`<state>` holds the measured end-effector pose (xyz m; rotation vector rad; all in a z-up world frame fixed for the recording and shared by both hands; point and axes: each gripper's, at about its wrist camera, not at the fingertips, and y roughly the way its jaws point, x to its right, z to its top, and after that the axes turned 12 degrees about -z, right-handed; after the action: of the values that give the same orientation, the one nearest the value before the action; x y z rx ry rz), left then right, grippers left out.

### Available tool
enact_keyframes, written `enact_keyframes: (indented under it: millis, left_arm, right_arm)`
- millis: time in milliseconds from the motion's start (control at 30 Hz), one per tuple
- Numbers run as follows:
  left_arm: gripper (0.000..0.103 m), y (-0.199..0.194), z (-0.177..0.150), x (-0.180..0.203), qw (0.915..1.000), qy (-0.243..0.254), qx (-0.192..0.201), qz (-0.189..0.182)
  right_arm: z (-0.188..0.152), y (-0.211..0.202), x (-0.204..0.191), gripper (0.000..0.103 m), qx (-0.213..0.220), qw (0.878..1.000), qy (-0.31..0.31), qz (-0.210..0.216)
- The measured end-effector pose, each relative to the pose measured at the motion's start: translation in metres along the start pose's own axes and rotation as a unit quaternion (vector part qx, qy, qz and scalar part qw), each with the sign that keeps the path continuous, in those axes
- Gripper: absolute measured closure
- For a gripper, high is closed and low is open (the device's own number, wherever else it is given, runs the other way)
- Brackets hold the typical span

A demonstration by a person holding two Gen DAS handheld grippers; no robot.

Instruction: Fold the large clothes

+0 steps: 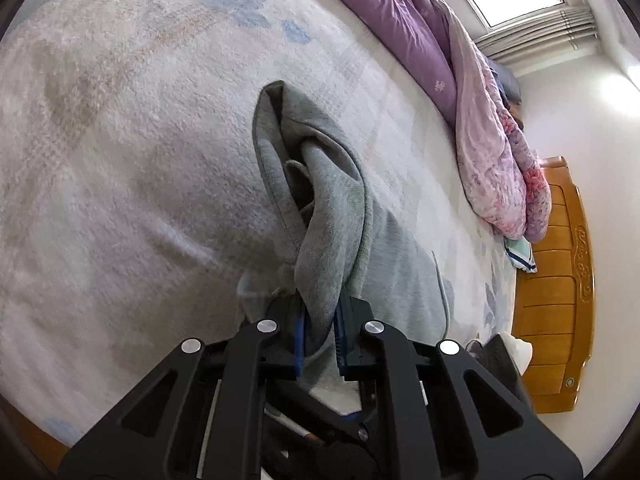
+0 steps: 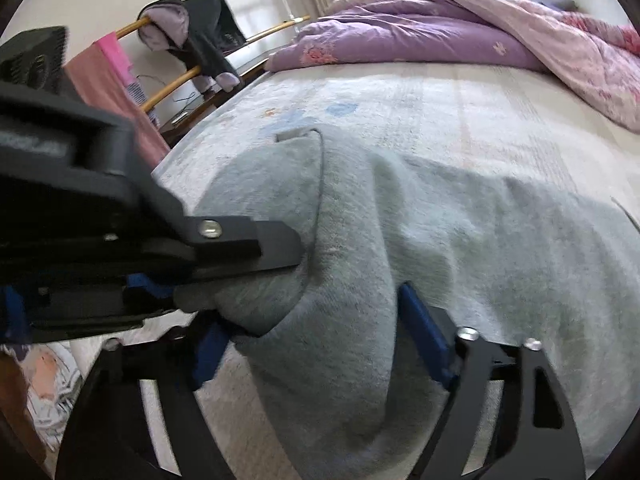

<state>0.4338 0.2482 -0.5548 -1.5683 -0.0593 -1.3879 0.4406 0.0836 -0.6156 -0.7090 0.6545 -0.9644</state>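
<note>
The left gripper (image 1: 320, 332) is clenched on a bunched fold of the grey garment (image 1: 320, 208), its blue pads (image 1: 301, 344) pinching the cloth, which is lifted off the pale bed sheet (image 1: 120, 140). The right gripper (image 2: 312, 344) stands released, jaws apart, with a hump of the same garment (image 2: 460, 240) between its blue pads (image 2: 420, 332); whether they touch it is unclear. The garment otherwise spreads across the sheet. A purple quilt (image 2: 400, 36) is heaped along the bed's far side.

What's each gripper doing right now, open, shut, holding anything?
Left gripper: shut on the grey fleece garment.
Right gripper: open, its fingers straddling a fold of that garment.
</note>
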Motion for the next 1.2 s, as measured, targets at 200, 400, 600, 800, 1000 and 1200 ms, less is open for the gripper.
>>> enact_keyframes:
  millis: [200,400,600,800,1000,1200]
  left_arm:
    - [0.092,0.012,-0.011,0.043,0.9994,0.036,0.001,-0.006]
    - [0.071,0.024,-0.023,0.109,0.9954,0.070,0.007,-0.065]
    - [0.043,0.024,-0.039,0.146,0.9921,0.090,0.038,-0.079]
    - [0.035,0.067,-0.050,0.128,0.9949,0.093,0.017,0.035]
    - [0.031,0.130,-0.073,0.108,0.9901,0.098,-0.051,0.086]
    - [0.031,0.161,-0.081,0.106,0.9879,0.098,-0.064,0.102]
  right_arm:
    - [0.007,-0.026,0.035,0.073,0.002,0.997,0.079,0.020]
    - [0.022,-0.062,0.112,0.077,0.012,0.976,0.209,0.057]
    - [0.006,-0.095,0.217,0.078,0.017,0.941,0.332,0.057]
    - [-0.029,-0.089,0.309,0.071,-0.055,0.905,0.421,0.027]
    - [-0.049,-0.111,0.356,0.053,-0.070,0.905,0.417,-0.040]
    - [-0.027,-0.151,0.351,0.053,-0.076,0.938,0.321,-0.108]
